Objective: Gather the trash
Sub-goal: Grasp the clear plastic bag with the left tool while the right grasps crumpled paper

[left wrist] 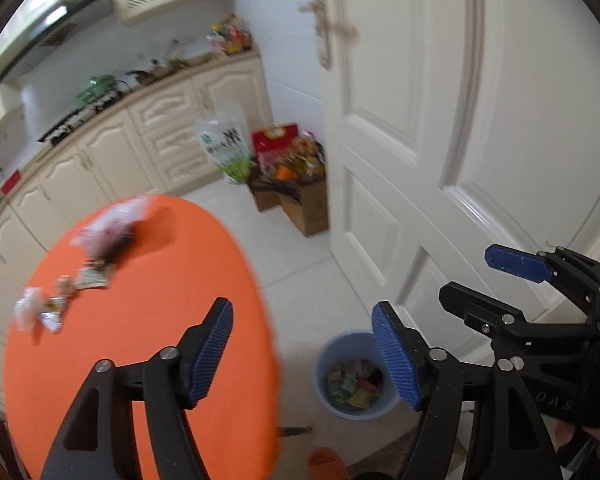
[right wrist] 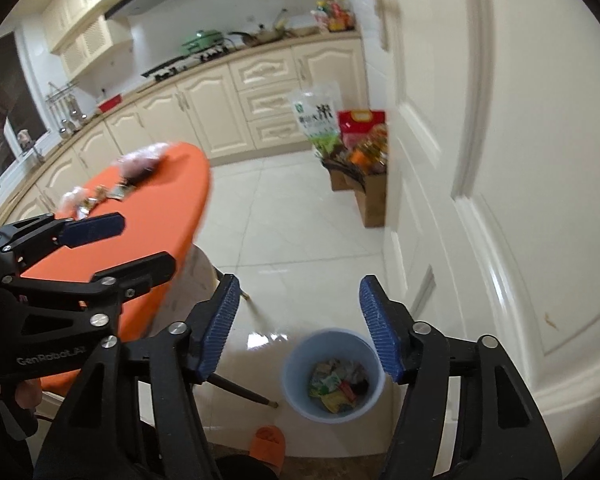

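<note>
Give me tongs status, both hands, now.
Left tongs: open, nothing between the pads.
Right tongs: open, empty, above the blue bin.

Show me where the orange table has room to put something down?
The orange table is bare on the near half, from the left gripper to its right edge. The far left side is crowded with wrappers. The floor between table and bin is bare too.
</note>
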The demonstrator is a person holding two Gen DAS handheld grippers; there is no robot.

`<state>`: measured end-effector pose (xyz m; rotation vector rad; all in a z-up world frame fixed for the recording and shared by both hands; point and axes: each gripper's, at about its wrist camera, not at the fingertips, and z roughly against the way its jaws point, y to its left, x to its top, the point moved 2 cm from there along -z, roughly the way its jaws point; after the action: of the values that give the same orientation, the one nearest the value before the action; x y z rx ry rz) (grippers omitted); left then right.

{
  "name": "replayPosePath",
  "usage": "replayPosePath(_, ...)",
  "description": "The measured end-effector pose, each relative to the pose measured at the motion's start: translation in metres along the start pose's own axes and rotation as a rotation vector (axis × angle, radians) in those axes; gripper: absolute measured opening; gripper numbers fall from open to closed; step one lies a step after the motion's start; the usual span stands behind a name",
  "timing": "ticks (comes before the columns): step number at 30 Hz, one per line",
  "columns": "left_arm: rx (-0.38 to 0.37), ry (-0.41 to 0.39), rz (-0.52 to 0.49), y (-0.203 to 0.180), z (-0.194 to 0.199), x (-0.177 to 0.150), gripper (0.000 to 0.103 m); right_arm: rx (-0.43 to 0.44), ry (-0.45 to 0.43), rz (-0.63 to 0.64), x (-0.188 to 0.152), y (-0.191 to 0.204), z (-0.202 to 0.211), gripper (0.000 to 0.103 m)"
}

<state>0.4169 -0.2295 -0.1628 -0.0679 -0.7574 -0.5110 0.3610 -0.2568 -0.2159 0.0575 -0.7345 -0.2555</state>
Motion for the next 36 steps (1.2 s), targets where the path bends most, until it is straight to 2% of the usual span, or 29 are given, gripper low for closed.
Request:
replayPosePath(5, 0.075, -0.037, 0.051, 0.064, 0.033, -0.013, 0.071, 0.061, -0.021, 0.064, 0.025, 0.059, -0.005, 0.062)
replayPosePath(8, 0.146, -0.063, 0.104, 0.115, 0.051, -0.021, 0.074, 0.103, -0.022, 0.107, 0.044, 0.102, -0.016, 0.062)
replayPosePath(9, 0.172, -0.072, 0.135, 0.136, 0.055, -0.024, 0.077, 0.117, -0.024, 0.121, 0.049, 0.115, -0.021, 0.062)
replayPosePath(11, 0.210, -0.083, 0.188, 0.170, 0.060, -0.029, 0.080, 0.136, -0.018, 0.149, 0.059, 0.142, -0.031, 0.062)
replayPosePath(15, 0.284, -0.071, 0.267, 0.237, 0.053, -0.041, 0.081, 0.190, -0.005, 0.213, 0.078, 0.201, -0.063, 0.062)
replayPosePath(20, 0.314, -0.037, 0.375, 0.316, 0.018, -0.045, 0.081, 0.206, 0.027, 0.256, 0.092, 0.247, -0.105, 0.062)
replayPosePath(25, 0.365, 0.008, 0.446, 0.373, -0.048, -0.034, 0.081, 0.234, 0.045, 0.301, 0.104, 0.287, -0.146, 0.063)
replayPosePath(27, 0.364, 0.061, 0.442, 0.380, -0.075, -0.031, 0.079, 0.240, 0.060, 0.316, 0.108, 0.296, -0.164, 0.063)
replayPosePath(32, 0.418, 0.079, 0.396, 0.391, -0.116, -0.027, 0.077, 0.250, 0.095, 0.359, 0.114, 0.323, -0.200, 0.063)
replayPosePath(36, 0.370, 0.106, 0.403, 0.399, -0.143, -0.025, 0.059, 0.274, 0.103, 0.401, 0.118, 0.347, -0.218, 0.063)
